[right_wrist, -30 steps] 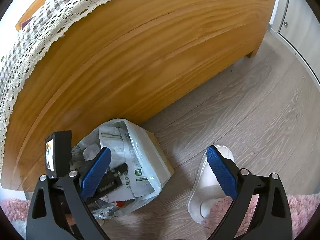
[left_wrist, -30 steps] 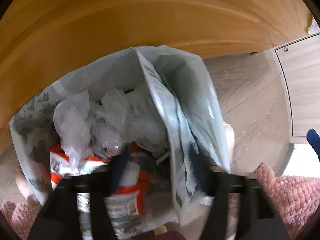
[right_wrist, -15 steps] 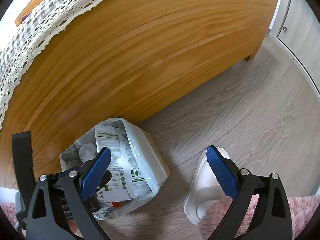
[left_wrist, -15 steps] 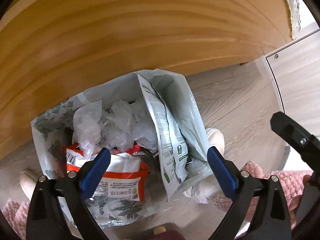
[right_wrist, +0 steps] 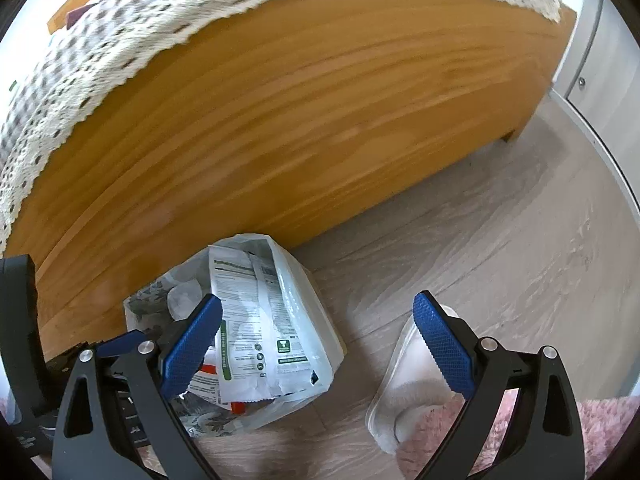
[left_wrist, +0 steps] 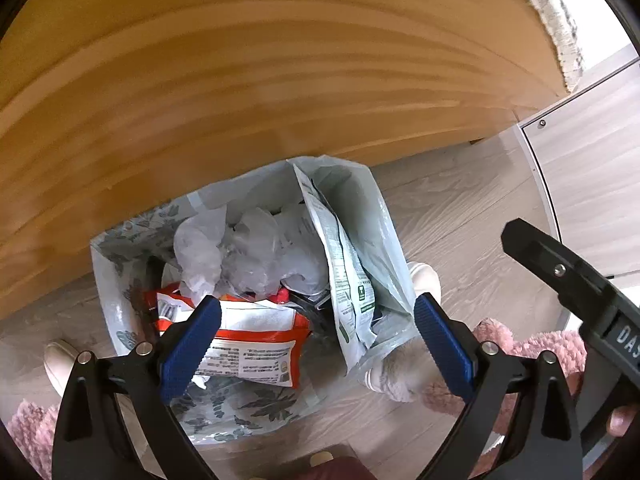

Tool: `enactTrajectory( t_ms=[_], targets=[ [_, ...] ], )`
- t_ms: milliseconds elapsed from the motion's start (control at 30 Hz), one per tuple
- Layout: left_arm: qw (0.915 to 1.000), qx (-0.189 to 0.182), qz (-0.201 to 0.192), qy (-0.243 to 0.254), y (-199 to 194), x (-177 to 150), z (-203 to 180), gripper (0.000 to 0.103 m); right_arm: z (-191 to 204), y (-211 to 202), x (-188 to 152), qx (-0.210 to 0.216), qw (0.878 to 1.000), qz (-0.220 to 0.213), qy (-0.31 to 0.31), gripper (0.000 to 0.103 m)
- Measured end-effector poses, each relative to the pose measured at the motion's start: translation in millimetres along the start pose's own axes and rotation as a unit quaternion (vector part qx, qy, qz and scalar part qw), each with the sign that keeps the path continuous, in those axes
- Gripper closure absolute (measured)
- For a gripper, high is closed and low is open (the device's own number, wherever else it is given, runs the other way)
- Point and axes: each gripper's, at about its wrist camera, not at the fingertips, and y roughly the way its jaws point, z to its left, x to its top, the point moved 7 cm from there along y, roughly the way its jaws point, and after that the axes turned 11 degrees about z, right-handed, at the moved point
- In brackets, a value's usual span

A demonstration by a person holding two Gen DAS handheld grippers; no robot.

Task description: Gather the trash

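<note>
A pale trash bag (left_wrist: 120, 280) with a leaf print stands open on the floor against the wooden bed frame (left_wrist: 280, 80). Inside lie crumpled clear plastic (left_wrist: 248, 256), a red-and-white packet (left_wrist: 256, 344) and a white printed wrapper (left_wrist: 348, 280). My left gripper (left_wrist: 316, 304) hangs above the bag's mouth, open wide, nothing between its blue pads. My right gripper (right_wrist: 318, 300) is open and empty too, over bare floor to the right of the bag (right_wrist: 304, 300). The printed wrapper (right_wrist: 248, 280) shows at the bag's top in the right wrist view.
A white slipper (right_wrist: 404, 384) lies on the floor right of the bag, half on a pink fluffy rug (right_wrist: 600, 432). Another slipper (left_wrist: 60, 360) sits left of the bag. A grey cupboard door (left_wrist: 592, 184) stands at the right. A lace bedspread (right_wrist: 120, 32) overhangs the bed.
My left gripper has opened wider and risen out of the bag, so more of the bag and bed frame shows. The red-and-white packet stays in the bag. The right gripper has hardly moved.
</note>
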Motion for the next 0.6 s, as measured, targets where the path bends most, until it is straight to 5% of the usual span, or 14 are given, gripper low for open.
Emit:
enactTrajectory(
  t_ms=[333, 600],
  targets=[
    [0.996, -0.011, -0.084, 0.027, -45, 0, -11, 0.009, 33, -35, 5, -0.011, 0.993, -0.099, -0.068, 0.008],
    [0.9812, 0.01, -0.173, 0.086, -93, -7, -34, 0.009, 53, -71, 8, 0.007, 0.979, -0.181, -0.089, 0.008]
  ],
)
